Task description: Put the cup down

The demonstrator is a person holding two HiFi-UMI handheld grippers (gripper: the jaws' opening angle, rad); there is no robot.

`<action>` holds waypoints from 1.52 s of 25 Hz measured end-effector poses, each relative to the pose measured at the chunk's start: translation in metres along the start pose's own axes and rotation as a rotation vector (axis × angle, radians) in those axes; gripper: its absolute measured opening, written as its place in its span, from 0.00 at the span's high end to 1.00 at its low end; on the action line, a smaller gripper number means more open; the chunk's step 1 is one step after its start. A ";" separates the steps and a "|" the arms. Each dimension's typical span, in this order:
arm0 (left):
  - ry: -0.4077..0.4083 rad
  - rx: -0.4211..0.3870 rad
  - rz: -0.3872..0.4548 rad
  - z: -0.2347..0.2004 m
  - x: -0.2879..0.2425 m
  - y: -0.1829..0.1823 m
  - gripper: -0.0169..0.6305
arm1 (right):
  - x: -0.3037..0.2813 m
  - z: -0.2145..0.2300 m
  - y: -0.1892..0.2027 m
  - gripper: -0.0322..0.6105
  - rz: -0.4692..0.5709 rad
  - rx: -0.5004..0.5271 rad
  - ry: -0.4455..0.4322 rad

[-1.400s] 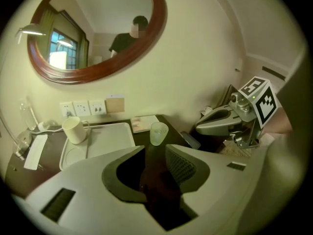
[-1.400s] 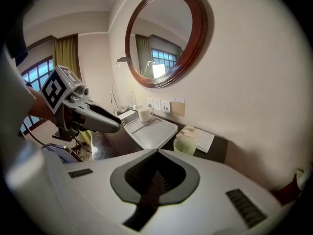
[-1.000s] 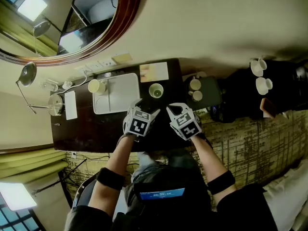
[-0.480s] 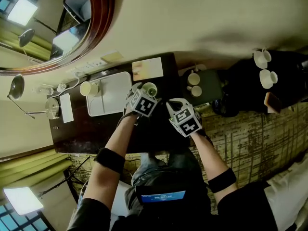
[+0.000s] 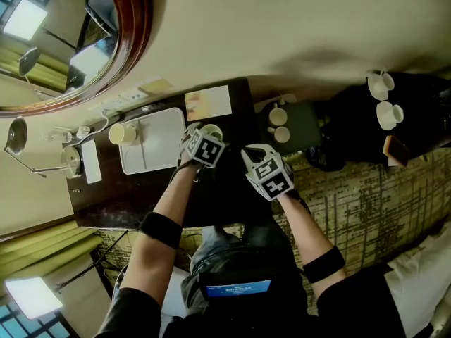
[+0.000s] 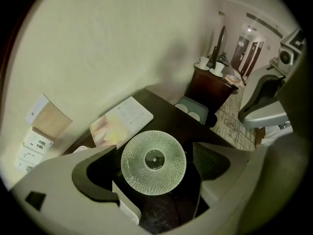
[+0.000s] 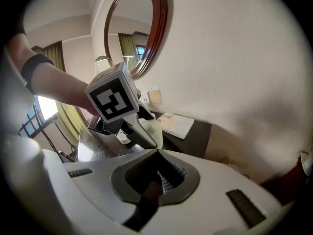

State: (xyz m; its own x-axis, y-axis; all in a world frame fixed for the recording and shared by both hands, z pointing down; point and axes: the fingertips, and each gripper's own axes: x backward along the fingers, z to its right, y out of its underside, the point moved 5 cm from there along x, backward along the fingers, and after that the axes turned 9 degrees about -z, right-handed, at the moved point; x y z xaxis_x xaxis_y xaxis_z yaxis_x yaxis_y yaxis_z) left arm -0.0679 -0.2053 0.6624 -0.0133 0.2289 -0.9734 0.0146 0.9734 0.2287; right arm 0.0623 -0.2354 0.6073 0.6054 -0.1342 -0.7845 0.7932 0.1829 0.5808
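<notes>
On the dark desk (image 5: 123, 197) by the wall, 1 dimpled green glass cup (image 6: 153, 162) stands upright between the jaws of the left gripper (image 6: 154, 169), which have just been opening and stand clear of it on both sides. Beside it lies 1 booklet (image 6: 122, 124), its print too small to read. The right gripper (image 7: 159, 153) has its jaws pressed together on nothing, and the head view adds 1 cream cup (image 5: 121, 133) on 1 white tray (image 5: 161, 153), though the left gripper's marker cube (image 5: 206, 148) hides most of the glass cup there.
</notes>
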 end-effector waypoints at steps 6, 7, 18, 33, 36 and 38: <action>0.004 0.013 -0.010 -0.002 0.000 -0.001 0.38 | 0.001 0.001 0.000 0.95 -0.001 -0.005 0.000; 0.012 0.020 0.000 -0.002 -0.002 0.000 0.38 | 0.001 0.000 0.000 0.95 -0.001 -0.004 0.001; 0.022 0.038 0.085 0.003 0.053 0.014 0.39 | 0.007 -0.021 -0.010 0.95 -0.002 0.031 -0.003; -0.020 0.140 0.098 0.002 0.141 0.156 0.39 | -0.012 -0.133 -0.056 0.95 0.010 0.177 -0.075; -0.026 0.178 0.109 -0.012 0.152 0.187 0.39 | -0.023 -0.163 -0.061 0.95 -0.011 0.220 -0.091; -0.035 0.199 0.117 -0.025 0.159 0.203 0.39 | -0.028 -0.188 -0.068 0.95 -0.022 0.243 -0.118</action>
State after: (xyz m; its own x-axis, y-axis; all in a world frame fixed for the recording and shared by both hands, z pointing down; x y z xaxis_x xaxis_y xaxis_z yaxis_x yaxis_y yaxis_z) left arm -0.0922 0.0295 0.5544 0.0350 0.3365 -0.9410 0.2108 0.9179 0.3361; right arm -0.0210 -0.0613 0.5489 0.5801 -0.2509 -0.7749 0.7899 -0.0587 0.6104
